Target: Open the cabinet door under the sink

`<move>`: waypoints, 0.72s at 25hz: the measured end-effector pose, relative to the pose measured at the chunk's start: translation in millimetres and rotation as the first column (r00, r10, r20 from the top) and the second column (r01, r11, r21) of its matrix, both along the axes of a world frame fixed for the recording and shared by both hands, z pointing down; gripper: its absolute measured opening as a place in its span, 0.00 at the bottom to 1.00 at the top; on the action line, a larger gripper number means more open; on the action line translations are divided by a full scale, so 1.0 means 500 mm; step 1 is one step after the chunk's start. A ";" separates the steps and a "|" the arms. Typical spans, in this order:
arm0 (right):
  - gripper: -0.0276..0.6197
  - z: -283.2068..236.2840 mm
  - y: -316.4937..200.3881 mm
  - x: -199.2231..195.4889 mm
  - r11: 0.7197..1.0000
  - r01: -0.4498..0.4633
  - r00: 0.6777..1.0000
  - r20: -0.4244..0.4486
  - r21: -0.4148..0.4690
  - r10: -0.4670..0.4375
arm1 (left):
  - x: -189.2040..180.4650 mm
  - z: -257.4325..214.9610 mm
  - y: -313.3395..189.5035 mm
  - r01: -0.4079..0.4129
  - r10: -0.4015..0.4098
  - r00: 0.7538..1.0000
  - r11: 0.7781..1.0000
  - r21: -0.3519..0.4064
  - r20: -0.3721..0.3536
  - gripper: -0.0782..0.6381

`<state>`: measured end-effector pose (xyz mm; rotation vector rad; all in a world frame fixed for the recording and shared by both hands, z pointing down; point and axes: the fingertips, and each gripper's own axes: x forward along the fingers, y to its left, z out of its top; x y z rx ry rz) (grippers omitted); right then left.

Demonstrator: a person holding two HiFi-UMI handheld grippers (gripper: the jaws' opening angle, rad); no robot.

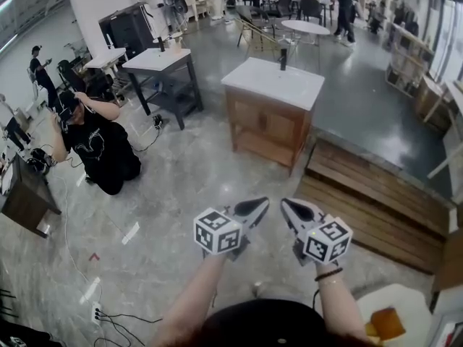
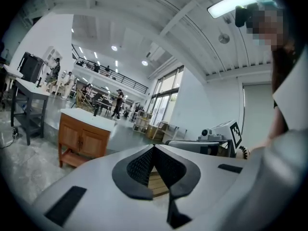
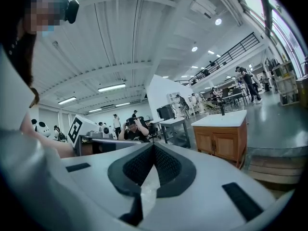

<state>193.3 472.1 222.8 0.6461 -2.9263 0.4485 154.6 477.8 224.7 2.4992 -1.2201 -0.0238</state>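
A wooden sink cabinet (image 1: 266,125) with a white top (image 1: 273,82) and a dark faucet (image 1: 283,58) stands on the floor some way ahead; its two doors are closed. Both grippers are held side by side well short of it, pointing toward it. My left gripper (image 1: 257,207) is shut and empty, and so is my right gripper (image 1: 291,210). In the left gripper view the cabinet (image 2: 82,141) lies far left of the shut gripper (image 2: 154,147). In the right gripper view the cabinet (image 3: 220,144) sits right of the shut gripper (image 3: 154,145).
A person (image 1: 98,147) kneels on the floor at the left. A dark table (image 1: 163,67) stands behind the cabinet's left side. A low wooden platform (image 1: 376,201) lies to the cabinet's right. Cables (image 1: 108,315) run across the floor at the near left.
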 end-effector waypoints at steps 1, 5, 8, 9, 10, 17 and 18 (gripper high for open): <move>0.04 0.001 -0.002 -0.001 1.000 -0.004 1.000 0.006 -0.010 0.004 | -0.001 0.002 0.000 0.000 0.000 1.000 1.000 -0.001 0.001 0.12; 0.04 0.000 -0.005 -0.010 1.000 -0.006 1.000 -0.008 -0.025 0.006 | -0.013 0.007 0.007 -0.011 0.011 1.000 1.000 -0.012 0.009 0.12; 0.04 -0.001 -0.003 -0.025 1.000 -0.001 1.000 -0.016 -0.016 0.001 | -0.042 0.005 0.003 -0.005 0.005 1.000 1.000 -0.014 0.008 0.12; 0.04 -0.002 -0.003 -0.032 1.000 -0.001 1.000 -0.015 -0.013 0.001 | -0.050 0.003 0.001 -0.007 0.007 1.000 1.000 -0.012 0.012 0.12; 0.04 -0.003 -0.004 -0.039 1.000 -0.004 1.000 -0.017 -0.007 0.004 | -0.058 0.001 -0.002 -0.011 0.011 1.000 1.000 -0.011 0.019 0.12; 0.04 0.009 -0.036 -0.078 0.998 -0.042 0.998 0.034 -0.048 0.043 | -0.089 0.023 -0.034 -0.041 0.043 0.996 0.999 -0.027 0.073 0.12; 0.04 0.012 -0.041 -0.080 0.998 -0.044 0.998 0.034 -0.052 0.045 | -0.090 0.030 -0.040 -0.046 0.049 0.995 0.998 -0.035 0.084 0.12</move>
